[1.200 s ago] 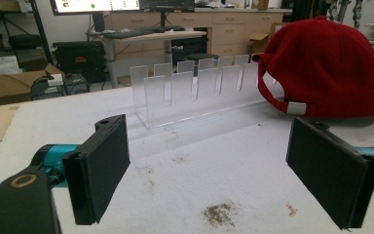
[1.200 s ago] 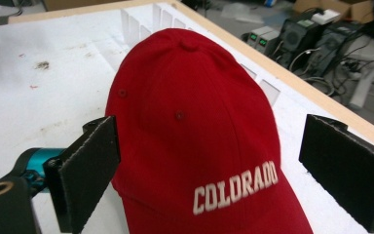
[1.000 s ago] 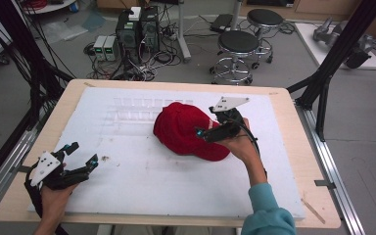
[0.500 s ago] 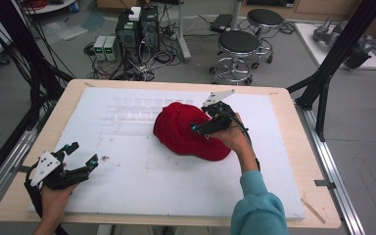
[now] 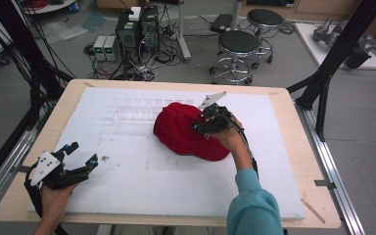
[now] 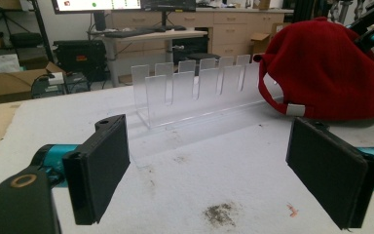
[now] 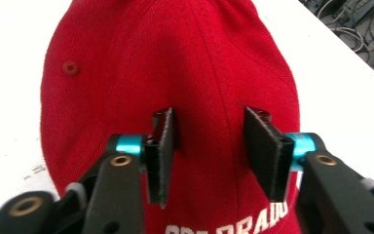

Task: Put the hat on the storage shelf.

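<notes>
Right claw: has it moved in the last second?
Yes. In the high view the right claw has slid left and slightly away from the person, further over the cap, judged against the table's far edge.

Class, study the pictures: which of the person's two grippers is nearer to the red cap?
Right. The right gripper is over the red cap, its open jaws straddling the crown. The left gripper sits open near the table's front left corner, well apart from the cap.

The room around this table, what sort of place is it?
Probably a lab or workshop for recording handling tasks. A black frame stands around the table, computers and tangled cables sit on the floor beside stools, and desks with monitors line the back wall.
</notes>
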A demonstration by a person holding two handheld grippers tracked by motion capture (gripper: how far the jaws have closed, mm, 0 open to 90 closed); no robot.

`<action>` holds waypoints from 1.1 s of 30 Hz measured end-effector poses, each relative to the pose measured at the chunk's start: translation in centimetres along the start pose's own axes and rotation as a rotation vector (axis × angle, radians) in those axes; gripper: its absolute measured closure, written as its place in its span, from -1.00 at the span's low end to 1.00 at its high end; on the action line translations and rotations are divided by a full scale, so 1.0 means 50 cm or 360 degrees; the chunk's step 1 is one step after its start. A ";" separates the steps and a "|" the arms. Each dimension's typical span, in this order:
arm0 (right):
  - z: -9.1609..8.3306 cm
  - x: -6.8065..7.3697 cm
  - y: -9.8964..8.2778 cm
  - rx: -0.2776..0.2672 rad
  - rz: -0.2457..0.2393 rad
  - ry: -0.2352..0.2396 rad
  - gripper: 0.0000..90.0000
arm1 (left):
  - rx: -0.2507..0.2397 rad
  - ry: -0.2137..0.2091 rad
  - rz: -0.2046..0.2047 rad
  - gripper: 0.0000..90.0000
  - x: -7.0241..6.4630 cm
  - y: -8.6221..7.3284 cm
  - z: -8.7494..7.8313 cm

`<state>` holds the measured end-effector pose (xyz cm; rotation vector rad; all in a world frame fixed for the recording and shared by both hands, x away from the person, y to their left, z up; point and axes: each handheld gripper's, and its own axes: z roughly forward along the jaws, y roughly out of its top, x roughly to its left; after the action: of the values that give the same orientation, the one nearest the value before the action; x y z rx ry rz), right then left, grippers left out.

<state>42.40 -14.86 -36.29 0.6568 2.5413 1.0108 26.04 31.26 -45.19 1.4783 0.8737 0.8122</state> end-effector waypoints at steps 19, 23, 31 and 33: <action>-0.007 0.005 0.004 0.0011 -0.0025 -0.0067 0.83 | -0.0001 0.0005 0.0000 -0.64 0.000 0.000 0.000; -0.016 0.005 0.005 -0.0031 0.0005 -0.0071 0.84 | -0.0002 0.0004 -0.0005 -0.64 0.000 0.000 0.000; -0.043 0.007 0.011 -0.0149 0.0041 -0.0082 0.84 | 0.0003 0.0012 -0.0010 -0.64 0.001 0.000 0.000; -0.054 0.007 0.011 -0.0175 0.0054 -0.0084 0.84 | 0.0004 0.0015 -0.0003 -0.64 0.000 0.000 0.001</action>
<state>41.04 -15.80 -34.08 0.6883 2.4175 1.1210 26.06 31.24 -45.19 1.4768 0.8833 0.8174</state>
